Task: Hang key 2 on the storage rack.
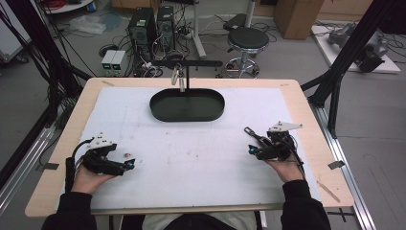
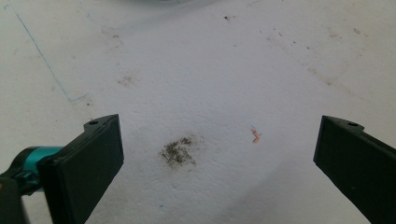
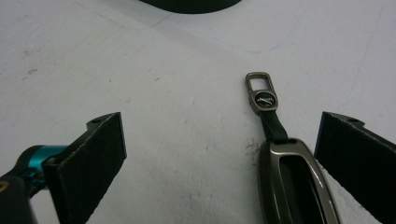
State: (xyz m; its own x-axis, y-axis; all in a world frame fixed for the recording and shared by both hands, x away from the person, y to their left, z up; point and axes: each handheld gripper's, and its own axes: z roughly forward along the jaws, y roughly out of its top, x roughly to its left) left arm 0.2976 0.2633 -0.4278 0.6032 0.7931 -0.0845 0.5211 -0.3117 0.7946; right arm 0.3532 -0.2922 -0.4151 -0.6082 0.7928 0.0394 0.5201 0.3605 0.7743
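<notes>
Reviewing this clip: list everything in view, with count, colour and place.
Key fob: one, dark grey metal with short strap and clip ring, lying on the mat between the right gripper's open jaws.
Tray: one, black oval, far middle of the mat.
Stand: one, black T-shaped, rising from the tray, a silvery item hanging from its bar.
Mat: one, white, stained, covering the table.
Table: one, light wood.
Stool: one, black, on the floor beyond.
Computer towers: two, black, floor beyond.
Left gripper: black, open, near left.
Right gripper: black, open, near right.
</notes>
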